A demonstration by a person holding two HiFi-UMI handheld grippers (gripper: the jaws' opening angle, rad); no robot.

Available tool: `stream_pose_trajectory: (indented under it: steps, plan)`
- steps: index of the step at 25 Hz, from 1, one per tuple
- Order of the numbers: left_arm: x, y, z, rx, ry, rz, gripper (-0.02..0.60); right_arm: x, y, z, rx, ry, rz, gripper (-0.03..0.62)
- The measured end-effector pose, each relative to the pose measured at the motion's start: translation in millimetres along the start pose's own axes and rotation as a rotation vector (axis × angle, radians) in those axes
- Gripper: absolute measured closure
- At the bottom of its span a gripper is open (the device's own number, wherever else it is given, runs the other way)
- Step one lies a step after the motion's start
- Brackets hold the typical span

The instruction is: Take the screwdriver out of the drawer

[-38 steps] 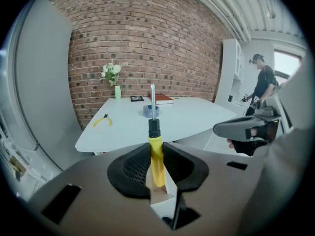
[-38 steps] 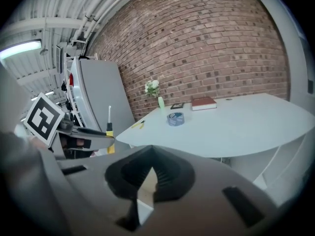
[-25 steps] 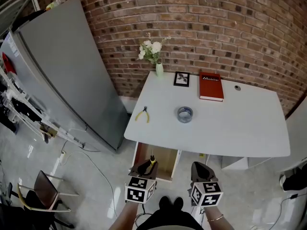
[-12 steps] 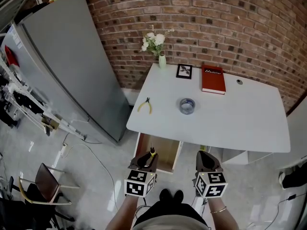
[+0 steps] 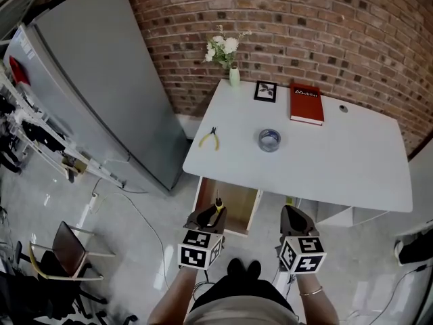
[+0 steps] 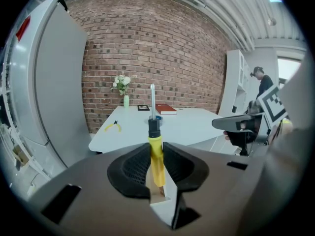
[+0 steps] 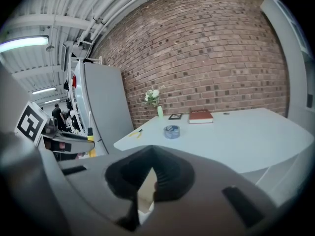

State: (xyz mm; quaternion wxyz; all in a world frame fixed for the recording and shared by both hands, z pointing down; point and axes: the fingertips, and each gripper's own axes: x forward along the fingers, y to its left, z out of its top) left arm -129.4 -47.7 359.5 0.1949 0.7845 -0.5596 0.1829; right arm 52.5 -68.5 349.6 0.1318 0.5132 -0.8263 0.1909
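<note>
A screwdriver [image 6: 156, 157] with a yellow handle and a thin metal shaft stands upright between the pads of my left gripper [image 6: 156, 149], which is shut on the handle. In the head view the left gripper [image 5: 208, 214] holds the screwdriver [image 5: 216, 207] just in front of the open wooden drawer [image 5: 237, 205] under the white table [image 5: 325, 164]. My right gripper [image 5: 292, 214] hangs beside it at the right, apart from the drawer. In its own view the right gripper [image 7: 149, 157] has its pads together at the tip with nothing between them.
On the table lie yellow-handled pliers [image 5: 211, 138], a roll of tape [image 5: 268, 139], a red book [image 5: 306, 103], a small picture frame [image 5: 265, 91] and a vase of flowers [image 5: 230, 54]. A tall grey cabinet [image 5: 95, 87] stands left of the table. A chair [image 5: 64, 252] stands at lower left.
Only the head view's framing has drifted a little. Both grippers stay where they were, and the left one still grips the screwdriver.
</note>
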Motion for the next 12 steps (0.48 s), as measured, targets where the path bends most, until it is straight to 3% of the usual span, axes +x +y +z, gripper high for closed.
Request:
stream_pose_trajectory:
  steps: [12]
  plan:
    - [0.1,6.5,-0.4,-0.015,0.002,0.002,0.509,2.6,6.9,0.1,-0.03,0.008,0.003,0.592]
